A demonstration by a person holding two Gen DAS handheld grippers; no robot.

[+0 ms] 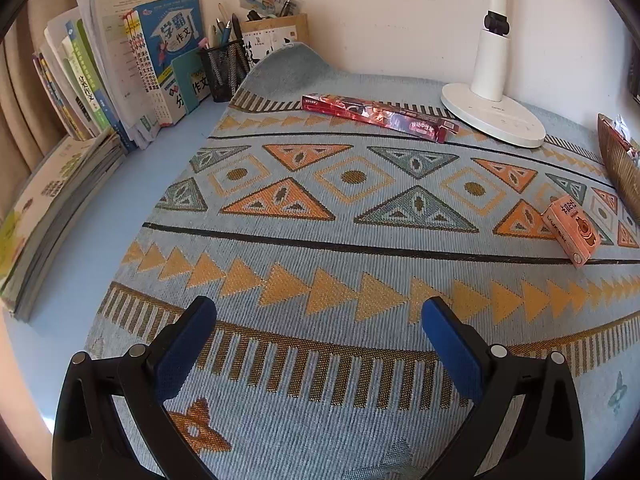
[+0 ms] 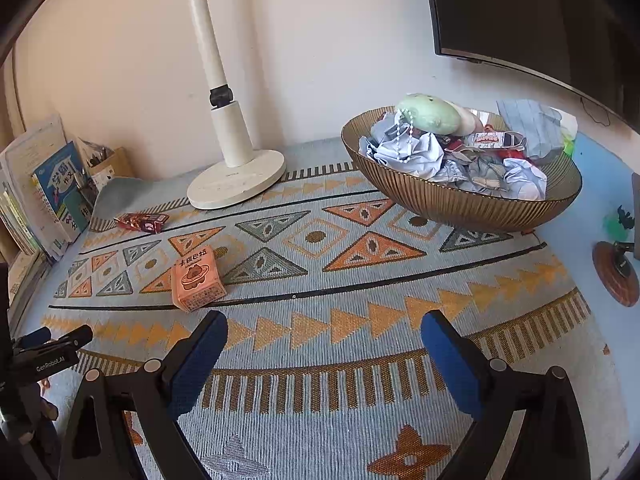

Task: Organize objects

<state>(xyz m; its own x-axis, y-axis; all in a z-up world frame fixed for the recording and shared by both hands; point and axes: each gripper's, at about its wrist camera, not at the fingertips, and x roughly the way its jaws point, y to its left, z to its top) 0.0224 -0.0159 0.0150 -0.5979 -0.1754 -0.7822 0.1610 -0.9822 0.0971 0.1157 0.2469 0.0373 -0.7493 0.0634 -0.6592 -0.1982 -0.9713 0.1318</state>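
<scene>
A long red box point(image 1: 380, 116) lies on the patterned mat point(image 1: 320, 240) near the back, beside the lamp base; it also shows in the right wrist view point(image 2: 141, 222). A small pink carton point(image 1: 571, 236) lies at the right of the mat, and in the right wrist view point(image 2: 197, 278) it is just ahead and left of the right gripper. A ribbed brown bowl point(image 2: 448, 204) holds crumpled paper and wrappers. My left gripper point(image 1: 319, 312) is open and empty over the mat. My right gripper point(image 2: 324, 326) is open and empty.
A white desk lamp point(image 1: 493, 114) stands at the back, also in the right wrist view point(image 2: 236, 184). Books point(image 1: 120, 80) and a mesh pen holder point(image 1: 224, 68) line the back left. A stack of booklets point(image 1: 48, 216) lies left. A dark monitor point(image 2: 540, 20) is at right.
</scene>
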